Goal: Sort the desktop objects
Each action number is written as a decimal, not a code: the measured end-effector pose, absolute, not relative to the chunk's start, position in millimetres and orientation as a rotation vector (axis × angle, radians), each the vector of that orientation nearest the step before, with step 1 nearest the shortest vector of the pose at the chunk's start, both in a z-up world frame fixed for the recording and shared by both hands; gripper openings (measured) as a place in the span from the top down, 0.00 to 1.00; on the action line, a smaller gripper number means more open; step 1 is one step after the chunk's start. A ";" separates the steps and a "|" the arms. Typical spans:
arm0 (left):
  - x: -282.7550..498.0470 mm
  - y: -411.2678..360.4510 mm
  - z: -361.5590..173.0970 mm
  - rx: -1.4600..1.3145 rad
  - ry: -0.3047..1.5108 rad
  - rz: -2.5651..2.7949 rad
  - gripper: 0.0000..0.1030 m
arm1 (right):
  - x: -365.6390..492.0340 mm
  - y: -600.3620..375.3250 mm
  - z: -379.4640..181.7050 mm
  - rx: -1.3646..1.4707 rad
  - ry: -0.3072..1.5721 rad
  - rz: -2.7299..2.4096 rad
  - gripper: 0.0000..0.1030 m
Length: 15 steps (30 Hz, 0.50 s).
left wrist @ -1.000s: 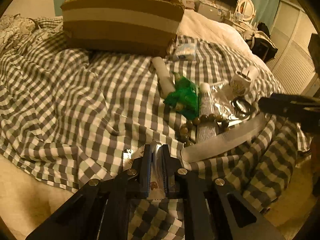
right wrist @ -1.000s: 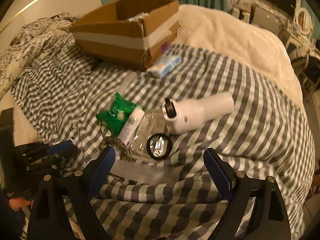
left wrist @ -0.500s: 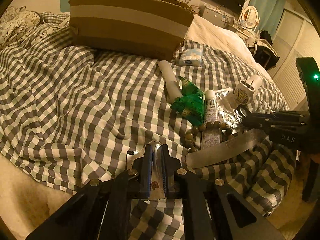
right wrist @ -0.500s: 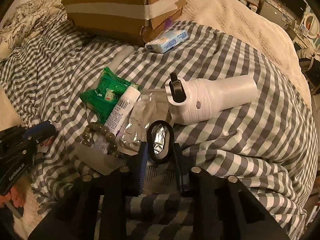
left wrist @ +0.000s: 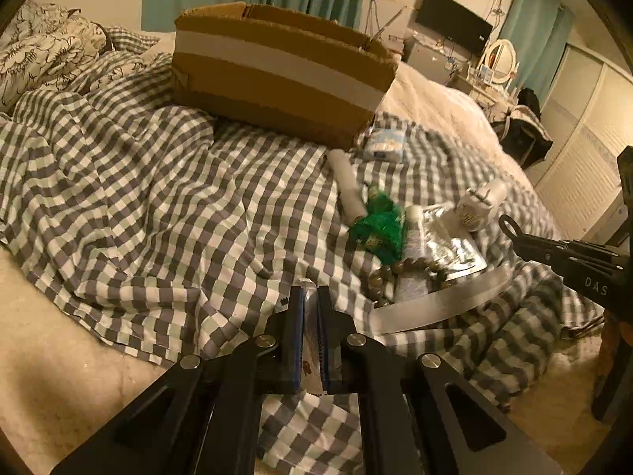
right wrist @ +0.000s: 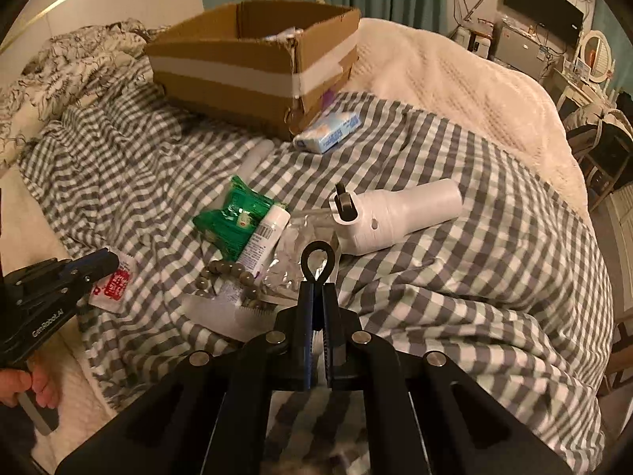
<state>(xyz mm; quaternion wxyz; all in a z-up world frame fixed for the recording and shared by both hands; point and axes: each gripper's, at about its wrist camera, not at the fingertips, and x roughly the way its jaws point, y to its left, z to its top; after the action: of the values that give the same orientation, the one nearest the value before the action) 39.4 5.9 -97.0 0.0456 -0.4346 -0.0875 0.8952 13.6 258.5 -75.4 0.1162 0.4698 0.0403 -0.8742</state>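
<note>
Over the checked bedspread (right wrist: 455, 285) we had both loads up: right gripper (right wrist: 316, 297) clamped on the black ring (right wrist: 317, 263), left gripper (left wrist: 310, 316) pinching the red-printed sachet (right wrist: 112, 285). Cardboard box (right wrist: 253, 63) sat well beyond; thin grips, either could've slipped en route.
</note>
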 end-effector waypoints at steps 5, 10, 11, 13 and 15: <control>40.4 4.3 -69.0 -1.250 -0.270 2.745 0.94 | 20.3 258.4 -43.2 1.296 0.068 -2.557 0.96; 31.1 -0.7 -34.6 -1.165 -0.263 2.769 0.94 | 19.8 253.4 -15.5 1.234 0.087 -2.556 0.96; 27.9 -2.1 -26.4 -1.141 -0.257 2.779 0.94 | 17.7 251.2 -9.0 1.220 0.100 -2.553 0.96; 19.7 -5.0 -11.9 -1.106 -0.249 2.795 0.94 | 11.6 248.4 2.2 1.191 0.107 -2.552 0.96; 8.1 -7.2 3.0 -1.073 -0.232 2.810 0.94 | 1.4 244.0 16.9 1.154 0.114 -2.544 0.96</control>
<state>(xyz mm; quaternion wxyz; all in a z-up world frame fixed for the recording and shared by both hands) 8.1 -7.2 3.0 0.0624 -0.3549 -0.0768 0.9297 1.4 244.0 16.9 0.1720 0.4067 0.0402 -0.8963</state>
